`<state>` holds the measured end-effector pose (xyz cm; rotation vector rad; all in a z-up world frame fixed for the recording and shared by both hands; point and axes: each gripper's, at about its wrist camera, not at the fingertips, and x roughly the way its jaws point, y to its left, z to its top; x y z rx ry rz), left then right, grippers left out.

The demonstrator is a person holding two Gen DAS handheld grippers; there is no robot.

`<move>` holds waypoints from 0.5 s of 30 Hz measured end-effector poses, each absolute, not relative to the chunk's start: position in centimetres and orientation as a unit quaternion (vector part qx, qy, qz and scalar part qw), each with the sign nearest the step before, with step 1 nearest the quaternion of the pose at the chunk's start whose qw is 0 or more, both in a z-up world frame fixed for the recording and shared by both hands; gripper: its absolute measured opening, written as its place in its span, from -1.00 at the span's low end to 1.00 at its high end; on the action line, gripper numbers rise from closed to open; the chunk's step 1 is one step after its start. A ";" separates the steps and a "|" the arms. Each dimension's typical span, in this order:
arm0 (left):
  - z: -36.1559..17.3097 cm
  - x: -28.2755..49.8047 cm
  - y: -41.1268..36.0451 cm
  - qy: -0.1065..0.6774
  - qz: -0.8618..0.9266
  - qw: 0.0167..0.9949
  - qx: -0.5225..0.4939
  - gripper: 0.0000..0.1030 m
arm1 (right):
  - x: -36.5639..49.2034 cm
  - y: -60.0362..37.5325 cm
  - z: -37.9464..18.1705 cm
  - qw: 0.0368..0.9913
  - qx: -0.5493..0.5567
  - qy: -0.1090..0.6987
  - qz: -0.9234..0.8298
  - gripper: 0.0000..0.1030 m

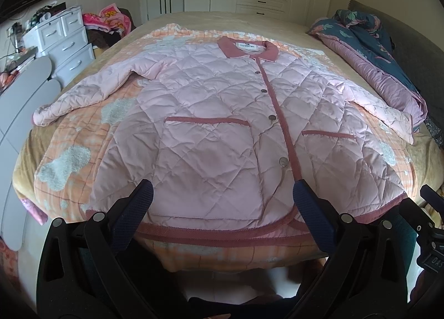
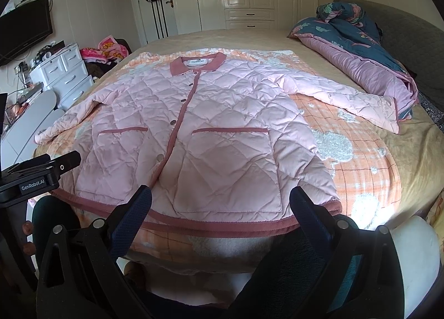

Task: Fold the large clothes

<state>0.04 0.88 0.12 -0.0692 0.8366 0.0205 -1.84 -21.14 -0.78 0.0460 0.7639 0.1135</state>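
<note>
Pink quilted jacket [image 1: 219, 113] lies flat and buttoned on an orange checked blanket [image 1: 69, 152] that covers the bed [image 2: 416, 147]. Its darker pink collar [image 1: 248, 49] points to the far side, its hem is at the near edge, and both sleeves are spread out to the sides. Two patch pockets are on the front. The left gripper [image 1: 222, 194] hangs just above the hem, with the jaws wide apart and nothing between them. The right gripper [image 2: 220, 199] is also released and empty, over the hem near the right pocket. A dark floral quilt [image 2: 358, 41] is bundled at the right side of the bed, apart from the jacket. A white drawer chest [image 1: 66, 38] stands at the left.
</note>
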 end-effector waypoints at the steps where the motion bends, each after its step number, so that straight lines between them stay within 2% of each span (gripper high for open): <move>1: 0.2 0.0 1.0 0.406 0.009 0.913 -0.034 0.84 | -1.8 -21.2 -0.8 0.926 0.023 0.373 0.056 0.92; 15: 0.3 0.1 1.5 0.406 0.009 0.913 -0.034 0.84 | -1.9 -21.1 -0.8 0.926 0.024 0.373 0.056 0.92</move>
